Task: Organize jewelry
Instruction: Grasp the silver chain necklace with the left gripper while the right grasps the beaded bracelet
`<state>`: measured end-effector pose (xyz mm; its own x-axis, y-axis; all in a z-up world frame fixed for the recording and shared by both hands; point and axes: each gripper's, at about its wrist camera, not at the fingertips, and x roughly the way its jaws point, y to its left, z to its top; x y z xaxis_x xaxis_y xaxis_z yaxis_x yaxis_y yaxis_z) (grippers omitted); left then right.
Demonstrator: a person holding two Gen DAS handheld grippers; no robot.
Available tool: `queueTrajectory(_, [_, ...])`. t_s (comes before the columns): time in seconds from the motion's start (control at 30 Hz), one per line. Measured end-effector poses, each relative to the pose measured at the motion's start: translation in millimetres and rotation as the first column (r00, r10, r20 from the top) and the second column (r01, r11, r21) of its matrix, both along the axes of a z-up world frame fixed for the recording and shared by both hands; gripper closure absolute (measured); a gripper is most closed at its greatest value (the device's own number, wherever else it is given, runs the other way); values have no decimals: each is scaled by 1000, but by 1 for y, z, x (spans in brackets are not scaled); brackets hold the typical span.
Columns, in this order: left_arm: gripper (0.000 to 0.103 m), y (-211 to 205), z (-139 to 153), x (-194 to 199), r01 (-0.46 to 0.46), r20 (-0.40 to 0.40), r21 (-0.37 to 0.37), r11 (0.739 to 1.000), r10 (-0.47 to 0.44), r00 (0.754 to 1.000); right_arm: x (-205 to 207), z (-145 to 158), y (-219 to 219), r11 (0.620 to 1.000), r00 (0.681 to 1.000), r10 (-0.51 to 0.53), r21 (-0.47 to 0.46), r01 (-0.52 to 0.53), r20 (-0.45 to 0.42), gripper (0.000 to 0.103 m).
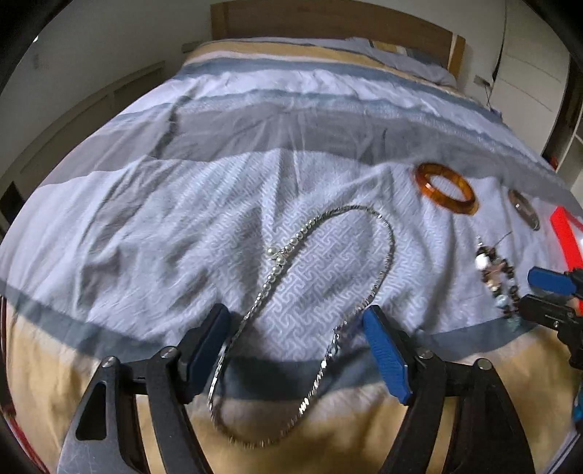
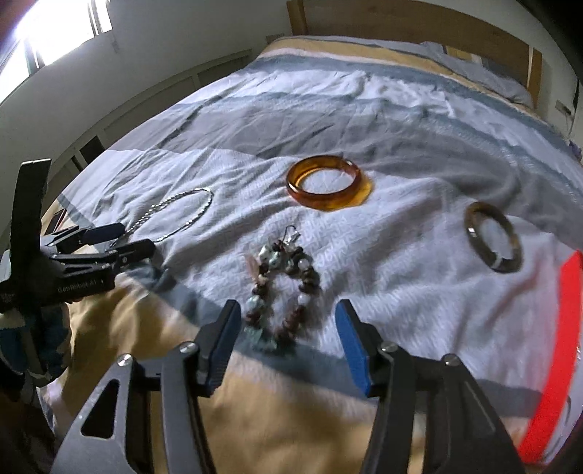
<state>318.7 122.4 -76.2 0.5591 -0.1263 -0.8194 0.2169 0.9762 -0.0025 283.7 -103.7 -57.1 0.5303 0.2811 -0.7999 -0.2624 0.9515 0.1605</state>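
A long silver chain necklace with a run of small pearls (image 1: 309, 277) lies in a loose loop on the pale blue patterned bedspread (image 1: 189, 204), its near end passing between the spread fingers of the left gripper (image 1: 297, 350), which pinch nothing. To the right, a beaded bracelet of brown, white and pale green stones (image 2: 282, 291) rests on the same cover, its near end lying between the fingers of the right gripper (image 2: 288, 346), likewise spread wide and closed on nothing. Farther off lies 1 translucent amber bangle (image 2: 326, 187), flat on the fabric. To the right of it, well apart, sits 1 dark grey-brown bangle (image 2: 492, 237). At the far right edge, a red-rimmed container (image 2: 554, 361) is only partly in view. In the right wrist view the left gripper appears at the left edge, with the chain necklace just beyond its tips. A wooden headboard (image 1: 328, 22) closes the far end of the bed.
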Motion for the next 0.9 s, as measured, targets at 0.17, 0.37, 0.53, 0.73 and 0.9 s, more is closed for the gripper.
queueTrajectory(0.17, [23, -2, -11, 12, 1, -13, -2, 1000, -1, 1000, 16, -14, 3, 1000, 1000, -1, 8, 1, -18, 50])
queueTrajectory(0.37, [39, -5, -11, 16, -2, -31, -22, 1000, 2, 1000, 25, -18, 9, 1000, 1000, 9, 27, -8, -23, 49])
queueTrajectory(0.53, [65, -11, -9, 8, -8, -34, -35, 999, 7, 999, 21, -20, 11, 1000, 999, 19, 14, -19, -38, 76])
queueTrajectory(0.73, [99, -16, 1, -7, -23, -30, -57, 998, 21, 999, 8, -12, 2, 1000, 999, 6, 25, -5, -38, 92])
queueTrajectory(0.9, [100, -21, 23, -23, -29, 2, -86, 996, 29, 1000, -10, 9, -15, 999, 1000, -19, 42, 20, -11, 92])
